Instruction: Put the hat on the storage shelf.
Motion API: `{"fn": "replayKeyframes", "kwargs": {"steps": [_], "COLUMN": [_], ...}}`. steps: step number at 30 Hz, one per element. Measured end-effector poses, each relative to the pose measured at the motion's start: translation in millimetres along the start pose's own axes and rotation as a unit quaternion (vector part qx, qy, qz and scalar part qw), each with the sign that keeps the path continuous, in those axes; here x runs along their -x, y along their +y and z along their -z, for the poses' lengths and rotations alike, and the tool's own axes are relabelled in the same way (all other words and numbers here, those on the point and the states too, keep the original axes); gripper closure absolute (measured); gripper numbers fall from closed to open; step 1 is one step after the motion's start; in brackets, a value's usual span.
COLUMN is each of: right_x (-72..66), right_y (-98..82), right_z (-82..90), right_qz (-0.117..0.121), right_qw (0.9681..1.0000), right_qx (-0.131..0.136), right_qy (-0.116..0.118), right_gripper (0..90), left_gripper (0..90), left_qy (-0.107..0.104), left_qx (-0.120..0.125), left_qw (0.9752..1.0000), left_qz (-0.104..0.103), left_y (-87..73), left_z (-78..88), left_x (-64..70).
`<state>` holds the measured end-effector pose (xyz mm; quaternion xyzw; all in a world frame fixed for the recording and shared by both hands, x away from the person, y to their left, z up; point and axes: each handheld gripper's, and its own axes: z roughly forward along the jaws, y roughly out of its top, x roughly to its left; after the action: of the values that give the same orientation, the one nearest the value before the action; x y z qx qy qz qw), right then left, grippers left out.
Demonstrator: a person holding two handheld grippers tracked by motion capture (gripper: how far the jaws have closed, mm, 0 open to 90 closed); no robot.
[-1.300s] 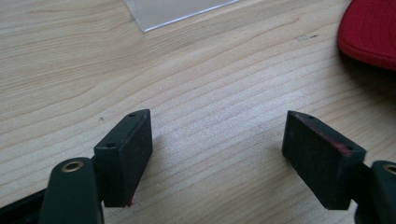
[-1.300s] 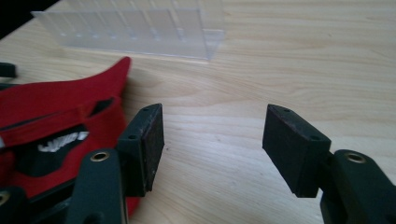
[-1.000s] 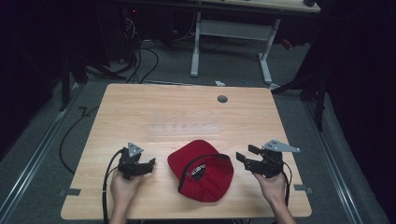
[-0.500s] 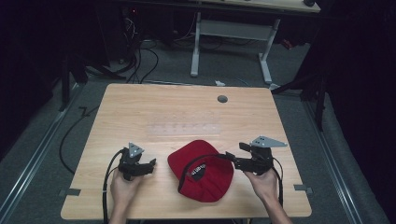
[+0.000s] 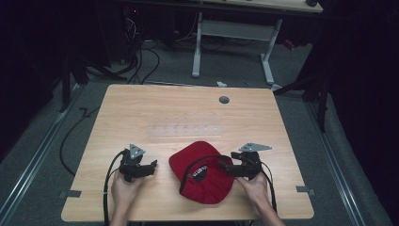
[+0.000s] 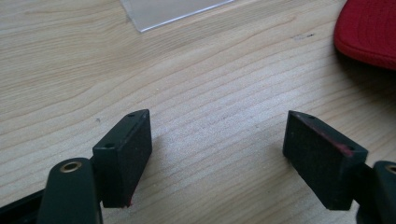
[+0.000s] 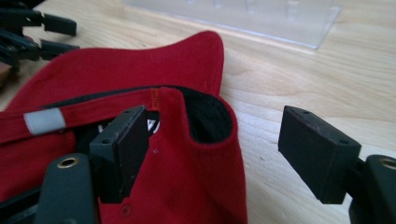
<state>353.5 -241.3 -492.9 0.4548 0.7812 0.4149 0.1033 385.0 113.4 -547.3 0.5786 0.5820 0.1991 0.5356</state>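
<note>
High view: red cap (image 5: 202, 172) upside down on table (image 5: 188, 113) near front edge, between left gripper (image 5: 151, 165) and right gripper (image 5: 223, 165); clear tray (image 5: 186, 130) behind cap, grey disc (image 5: 224, 100) farther back.

Right gripper view: jaws wide apart, just been opening, straddling raised cap (image 7: 187, 140) rim, pads not pressing; grey tab (image 7: 44, 120) on inner band; left gripper (image 7: 28, 37) beyond cap.

Left gripper view: jaws apart over bare wood, nothing between; cap (image 6: 369, 32) edge at upper right, tray (image 6: 173, 11) corner at top.
</note>
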Motion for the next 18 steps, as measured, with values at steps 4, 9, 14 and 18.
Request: {"fn": "replayKeyframes", "kwargs": {"steps": [4,9,14,18], "right_x": [2.1,4.6,9.8,8.1], "right_y": [-1.1,-5.0,-10.2,-13.4], "right_z": [-12.9,-24.5,-27.9,-30.2], "right_qz": [0.0,0.016,0.023,0.025], "right_qw": [0.9999,0.9996,0.9991,0.9991], "right_qx": [-0.01,-0.02,-0.026,-0.023], "right_qy": [0.008,0.014,0.023,0.024], "right_gripper": [27.4,39.2,48.3,58.1], "left_gripper": [23.9,23.9,23.9,23.9], "left_qy": [-0.001,-0.001,0.0,0.0], "left_qx": [0.0,-0.001,-0.001,-0.001], "left_qw": [1.0,1.0,1.0,1.0], "left_qz": [-0.001,-0.002,-0.002,-0.003], "left_y": [-0.2,-0.1,-0.1,0.0], "left_z": [-0.1,-0.5,-0.5,-0.6], "left_x": [0.1,0.2,0.2,0.3]}}
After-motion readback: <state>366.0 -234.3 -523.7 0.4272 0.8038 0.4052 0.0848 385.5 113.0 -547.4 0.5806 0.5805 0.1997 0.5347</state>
